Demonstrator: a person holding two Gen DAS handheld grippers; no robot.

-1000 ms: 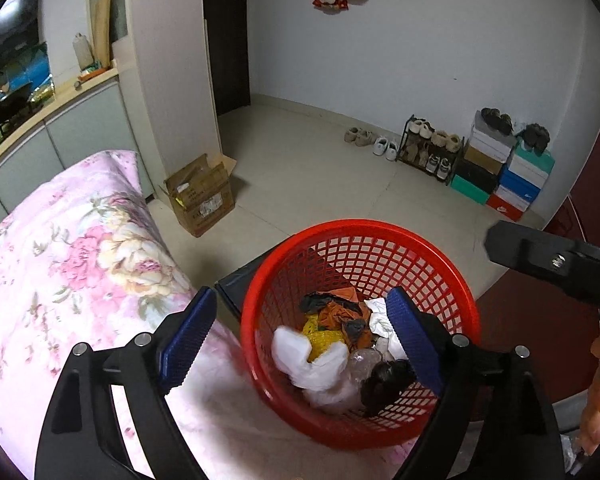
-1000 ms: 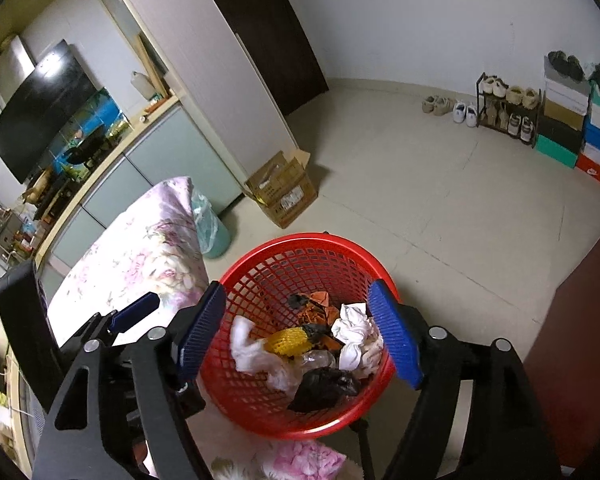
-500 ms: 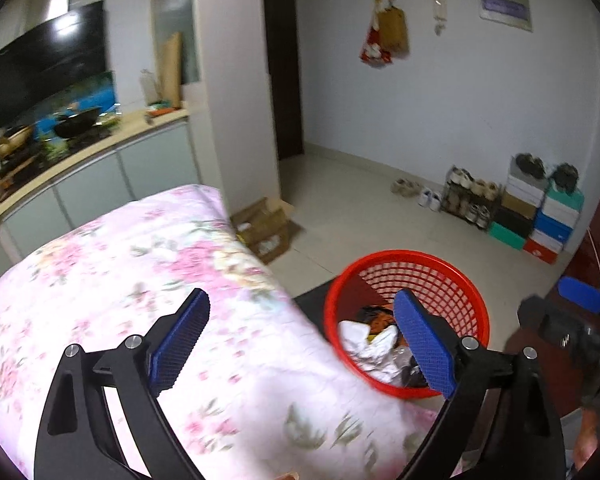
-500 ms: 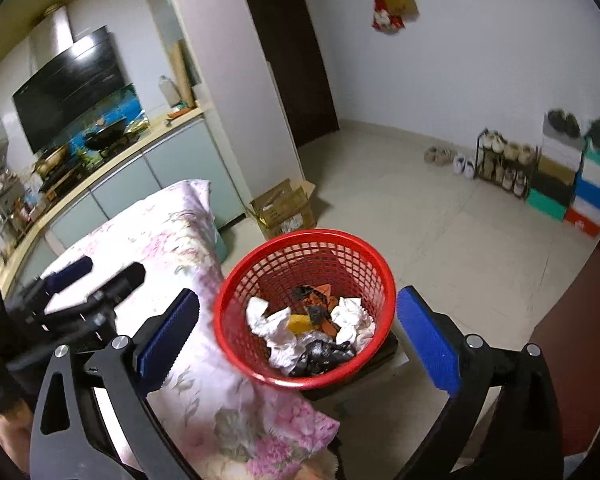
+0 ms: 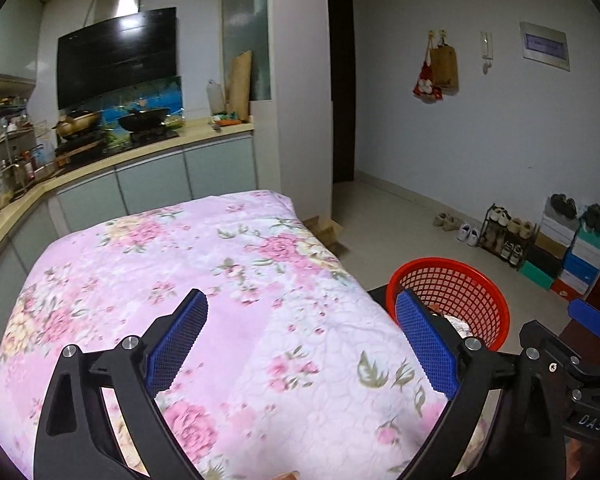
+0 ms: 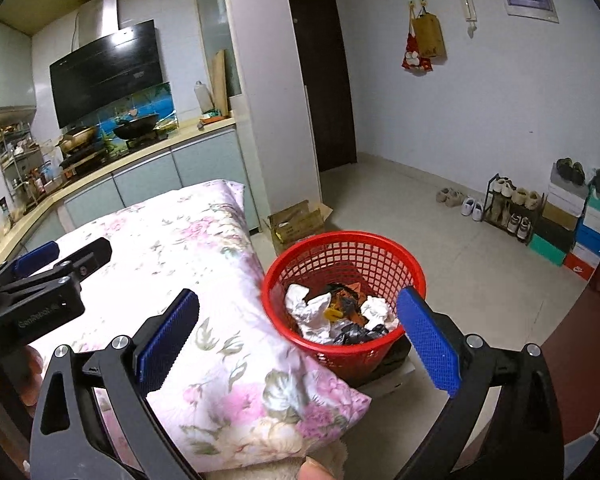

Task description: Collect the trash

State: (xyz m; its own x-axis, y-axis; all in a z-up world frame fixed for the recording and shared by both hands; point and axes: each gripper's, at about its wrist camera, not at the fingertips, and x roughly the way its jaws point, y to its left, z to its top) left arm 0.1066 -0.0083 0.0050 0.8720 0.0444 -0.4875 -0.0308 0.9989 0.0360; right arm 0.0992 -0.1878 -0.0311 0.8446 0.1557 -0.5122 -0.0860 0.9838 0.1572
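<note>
Both sets of tongs are spread wide with nothing between the pads; the left tongs (image 5: 300, 340) have just been opening further, and the right tongs (image 6: 298, 330) also widened. Red mesh basket (image 6: 342, 248) sits ahead and right of the left tongs, between the right ones' blue textured pads, holding crumpled white paper (image 6: 308, 312), black plastic and orange scraps. Pink floral quilt (image 5: 204, 280) lies beside it. Pale tiled floor (image 6: 440, 240), kitchen counter, shoe rack by the wall.
</note>
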